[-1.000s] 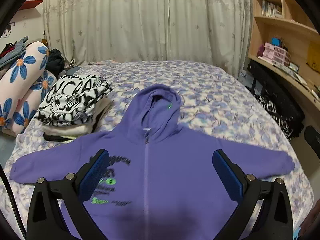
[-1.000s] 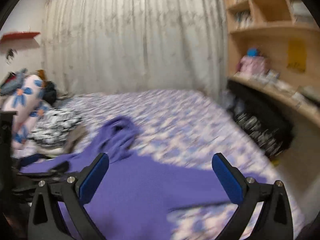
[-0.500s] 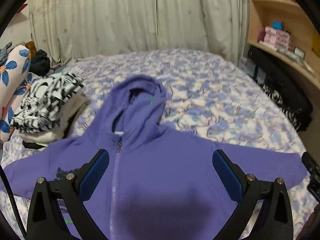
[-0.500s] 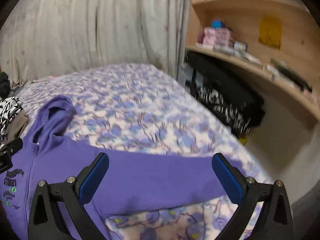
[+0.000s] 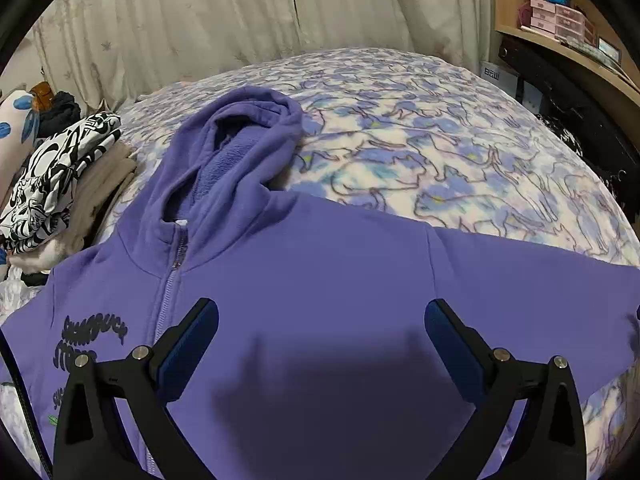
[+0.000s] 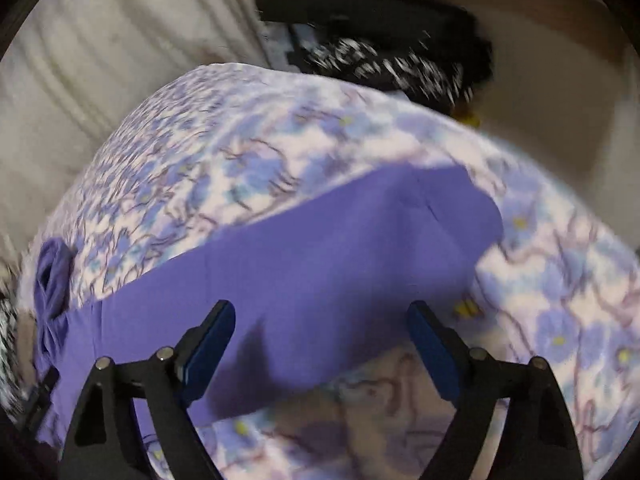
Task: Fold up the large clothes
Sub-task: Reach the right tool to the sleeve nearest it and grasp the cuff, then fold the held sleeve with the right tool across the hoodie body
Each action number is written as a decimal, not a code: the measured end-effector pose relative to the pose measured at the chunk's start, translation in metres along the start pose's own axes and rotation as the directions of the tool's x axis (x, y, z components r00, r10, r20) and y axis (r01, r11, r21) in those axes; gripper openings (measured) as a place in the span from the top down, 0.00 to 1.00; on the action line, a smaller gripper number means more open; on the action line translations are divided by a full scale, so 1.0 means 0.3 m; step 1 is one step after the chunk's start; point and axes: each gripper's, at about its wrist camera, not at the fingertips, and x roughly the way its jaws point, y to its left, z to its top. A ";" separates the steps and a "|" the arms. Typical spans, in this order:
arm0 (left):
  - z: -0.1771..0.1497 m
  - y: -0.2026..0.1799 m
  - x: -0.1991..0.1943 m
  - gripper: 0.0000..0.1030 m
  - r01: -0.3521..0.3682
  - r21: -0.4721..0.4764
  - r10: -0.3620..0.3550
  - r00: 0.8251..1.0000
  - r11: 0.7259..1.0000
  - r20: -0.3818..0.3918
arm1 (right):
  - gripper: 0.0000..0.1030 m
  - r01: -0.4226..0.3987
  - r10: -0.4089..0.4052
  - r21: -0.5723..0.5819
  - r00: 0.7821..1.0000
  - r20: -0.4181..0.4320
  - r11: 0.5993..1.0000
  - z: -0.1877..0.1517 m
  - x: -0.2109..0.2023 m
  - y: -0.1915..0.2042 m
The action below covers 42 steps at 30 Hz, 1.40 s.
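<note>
A: Nearest to us, what are we seeing on our left?

B: We are looking over the left gripper (image 5: 322, 344), whose fingers (image 5: 188, 350) are standing spread wide and pinching nothing. Under them the purple hoodie (image 5: 320, 280) is lying flat and face up on the bed (image 5: 440, 140), and the gripper's shadow is falling on its chest.

A: And on our right?

B: The right gripper (image 6: 320, 340) is hanging over the hoodie's sleeve (image 6: 320, 248). Its fingers (image 6: 208, 344) are spread too, though they have just been closing a little. The sleeve is showing between them in the picture, but whether the pads are touching the cloth we cannot tell, as the view is blurred.

A: Moving outward?

B: In the left view the zipper (image 5: 170, 272) is running up towards eleven o'clock, with black lettering (image 5: 94, 332) at nine o'clock of it. The hood (image 5: 240, 148) is lying open toward twelve o'clock. The sleeve is stretching out to three o'clock, its cuff (image 6: 472, 208) resting on the flowered bedspread.

A: And beyond that?

B: At ten o'clock a stack of folded clothes (image 5: 60, 184) is sitting near the hoodie's shoulder, a black-and-white piece on top. Farthest off, pale curtains (image 5: 240, 20) are hanging at twelve o'clock, and wooden shelves (image 5: 560, 40) are standing at two o'clock.
</note>
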 end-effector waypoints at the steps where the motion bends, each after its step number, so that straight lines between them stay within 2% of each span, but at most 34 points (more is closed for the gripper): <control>1: -0.005 -0.004 0.001 0.01 0.006 0.003 -0.006 1.000 1.000 -0.003 | 0.15 -0.011 0.011 0.028 1.000 -0.014 1.000 0.000 0.014 -0.022; 4: -0.017 -0.014 0.009 0.01 0.011 0.005 -0.011 1.000 1.000 -0.022 | 0.15 -0.055 0.060 0.090 0.997 -0.057 0.994 0.003 0.072 -0.064; 7: -0.030 -0.002 0.012 0.01 0.036 -0.011 -0.037 0.998 0.999 -0.051 | 0.16 -0.055 0.062 0.111 0.996 -0.061 0.992 0.005 0.105 -0.069; 8: -0.034 0.005 0.010 0.01 0.044 -0.016 -0.045 0.997 0.999 -0.058 | 0.25 -0.039 0.044 0.099 0.998 -0.053 0.994 0.007 0.106 -0.059; 9: -0.039 0.015 0.005 0.01 0.057 -0.022 -0.058 0.996 0.998 -0.067 | 0.43 -0.033 0.038 0.086 0.998 -0.053 0.996 0.013 0.108 -0.052; 10: -0.043 0.023 -0.002 0.01 0.060 -0.025 -0.061 0.996 0.998 -0.071 | 0.54 -0.048 0.052 0.080 0.997 -0.052 0.996 0.017 0.107 -0.044; 11: -0.047 0.031 -0.010 0.01 0.060 -0.027 -0.062 0.996 0.998 -0.071 | 0.75 -0.091 0.096 0.087 0.994 -0.055 0.992 0.022 0.105 -0.035; 12: -0.053 0.044 -0.024 0.01 0.058 -0.026 -0.060 0.996 0.998 -0.067 | 0.85 -0.100 0.105 0.088 0.993 -0.051 0.991 0.029 0.095 -0.026; 15: -0.068 0.084 -0.075 0.01 0.048 -0.007 -0.048 0.998 0.999 -0.045 | 0.88 -0.077 0.078 -0.016 0.995 0.065 0.997 0.034 -0.029 0.082; 18: -0.083 0.149 -0.145 0.01 0.022 -0.003 -0.022 1.000 1.000 0.002 | 0.88 -0.110 0.149 -0.200 0.970 0.192 0.974 0.000 -0.207 0.270; 20: -0.095 0.220 -0.197 0.01 0.008 -0.026 -0.008 1.000 1.000 0.028 | 0.88 -0.127 0.227 -0.363 0.941 0.249 0.923 -0.068 -0.332 0.439; 21: -0.098 0.251 -0.215 0.01 0.008 -0.041 -0.006 0.999 0.999 0.033 | 0.88 -0.137 0.259 -0.415 0.932 0.254 0.899 -0.098 -0.366 0.495; 23: -0.116 0.337 -0.251 0.01 0.006 -0.086 -0.003 0.999 0.996 0.037 | 0.85 -0.184 0.347 -0.541 0.913 0.215 0.820 -0.200 -0.424 0.646; 25: -0.141 0.420 -0.273 0.01 0.004 -0.130 0.000 1.000 0.992 0.030 | 0.82 -0.210 0.380 -0.624 0.913 0.152 0.753 -0.307 -0.424 0.759; 26: -0.156 0.462 -0.280 0.01 -0.002 -0.148 0.005 1.000 0.989 0.025 | 0.70 -0.219 0.382 -0.654 0.917 0.116 0.724 -0.365 -0.408 0.803; 27: -0.169 0.494 -0.281 0.01 -0.009 -0.163 0.012 1.000 0.987 0.017 | 0.50 -0.229 0.382 -0.671 0.920 0.086 0.705 -0.410 -0.393 0.830; 29: -0.210 0.569 -0.272 0.01 -0.027 -0.195 0.025 1.000 0.980 -0.009 | 0.30 -0.275 0.374 -0.697 0.927 -0.011 0.662 -0.529 -0.338 0.880; 31: -0.243 0.615 -0.254 0.01 -0.032 -0.213 0.024 0.999 0.976 -0.043 | 0.30 -0.321 0.369 -0.707 0.925 -0.092 0.630 -0.621 -0.311 0.887; 35: -0.310 0.684 -0.216 0.01 -0.011 -0.246 -0.014 0.995 0.969 -0.102 | 0.30 -0.364 0.355 -0.707 0.920 -0.168 0.607 -0.730 -0.290 0.852; 38: -0.336 0.676 -0.196 0.01 0.038 -0.263 -0.074 0.989 0.964 -0.126 | 0.30 -0.366 0.340 -0.690 0.923 -0.181 0.624 -0.755 -0.293 0.806; 42: -0.358 0.635 -0.171 0.01 0.158 -0.284 -0.208 0.966 0.946 -0.154 | 0.30 -0.376 0.328 -0.647 0.923 -0.200 0.663 -0.741 -0.276 0.734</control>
